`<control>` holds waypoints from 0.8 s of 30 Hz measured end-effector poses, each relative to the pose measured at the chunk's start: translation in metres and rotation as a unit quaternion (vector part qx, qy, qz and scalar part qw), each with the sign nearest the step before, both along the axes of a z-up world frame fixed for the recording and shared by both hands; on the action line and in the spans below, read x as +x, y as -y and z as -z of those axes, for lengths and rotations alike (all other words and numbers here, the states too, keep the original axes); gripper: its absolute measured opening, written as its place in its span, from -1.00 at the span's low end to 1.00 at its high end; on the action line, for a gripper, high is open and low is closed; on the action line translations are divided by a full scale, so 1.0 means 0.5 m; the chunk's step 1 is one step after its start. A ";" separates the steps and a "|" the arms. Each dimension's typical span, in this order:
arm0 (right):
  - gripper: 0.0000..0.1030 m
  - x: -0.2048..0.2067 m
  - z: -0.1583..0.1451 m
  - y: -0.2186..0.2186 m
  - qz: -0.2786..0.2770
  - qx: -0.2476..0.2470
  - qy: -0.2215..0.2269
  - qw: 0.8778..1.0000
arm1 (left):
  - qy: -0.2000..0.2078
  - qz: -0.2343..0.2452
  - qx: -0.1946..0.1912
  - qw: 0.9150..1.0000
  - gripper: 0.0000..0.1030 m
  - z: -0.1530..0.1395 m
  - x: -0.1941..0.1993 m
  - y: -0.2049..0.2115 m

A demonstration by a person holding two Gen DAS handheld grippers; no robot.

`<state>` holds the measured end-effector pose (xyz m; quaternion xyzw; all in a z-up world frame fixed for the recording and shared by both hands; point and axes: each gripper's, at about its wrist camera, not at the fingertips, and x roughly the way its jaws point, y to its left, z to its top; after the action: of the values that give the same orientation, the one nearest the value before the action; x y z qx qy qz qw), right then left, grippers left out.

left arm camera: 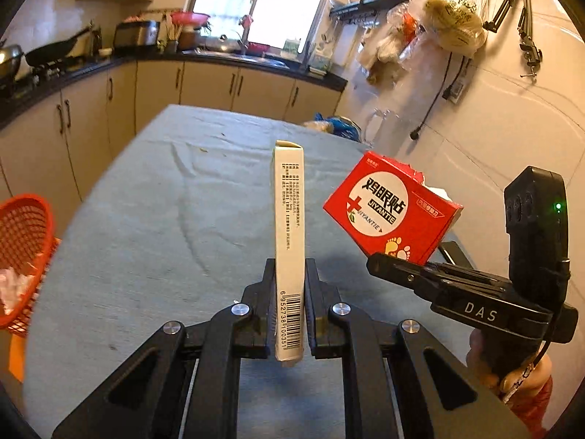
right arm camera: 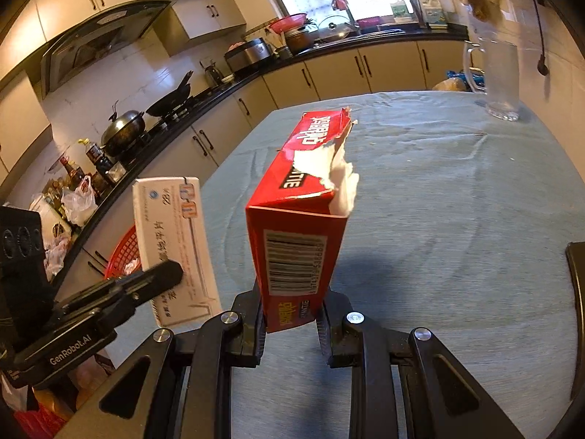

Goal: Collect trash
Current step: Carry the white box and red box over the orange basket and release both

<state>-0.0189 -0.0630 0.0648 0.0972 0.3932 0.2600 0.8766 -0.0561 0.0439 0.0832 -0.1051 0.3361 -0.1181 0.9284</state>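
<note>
My left gripper [left arm camera: 289,267] is shut on a thin white medicine box [left arm camera: 289,226], held on edge above the table with its barcode end toward me. The same white box [right arm camera: 175,241] shows flat-faced at the left of the right wrist view, pinched by the left gripper [right arm camera: 172,274]. My right gripper [right arm camera: 292,294] is shut on a torn red box [right arm camera: 299,219], white paper sticking out of its ripped top. In the left wrist view that red box [left arm camera: 391,206] hangs at the right, held by the right gripper [left arm camera: 380,261]. A red mesh basket [left arm camera: 22,252] sits off the table's left edge.
A grey-blue cloth covers the table [left arm camera: 175,197]. A clear glass pitcher [right arm camera: 499,77] stands at the far right corner beside a blue bag [left arm camera: 338,126]. The red basket [right arm camera: 124,252] holds white scraps. Kitchen cabinets and a dark counter [left arm camera: 226,62] ring the far side.
</note>
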 end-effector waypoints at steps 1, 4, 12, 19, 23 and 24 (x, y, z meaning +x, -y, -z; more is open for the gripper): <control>-0.52 -0.001 -0.001 -0.011 -0.004 -0.002 0.000 1.000 | 0.005 -0.005 0.003 1.000 -0.76 -0.003 -0.009 -0.013; -0.52 -0.004 -0.005 -0.039 -0.012 -0.005 0.002 1.000 | 0.012 -0.015 0.003 1.000 -0.76 -0.005 -0.020 -0.040; -0.52 -0.013 -0.005 -0.113 -0.034 -0.016 -0.003 0.999 | 0.027 -0.049 0.000 0.998 -0.76 -0.012 -0.045 -0.117; -0.52 -0.016 -0.007 -0.172 -0.053 -0.024 -0.004 0.998 | 0.038 -0.077 0.001 0.996 -0.76 -0.013 -0.070 -0.187; -0.52 -0.019 -0.007 -0.213 -0.070 -0.026 -0.007 0.997 | 0.042 -0.097 -0.005 0.994 -0.76 -0.018 -0.080 -0.230; -0.52 -0.020 -0.007 -0.224 -0.074 -0.027 -0.007 0.997 | 0.044 -0.103 -0.007 0.994 -0.76 -0.020 -0.083 -0.243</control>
<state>-0.0287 0.0492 0.0682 0.0460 0.4121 0.3125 0.8546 -0.0976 0.1654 0.0931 -0.1399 0.2818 -0.0286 0.9488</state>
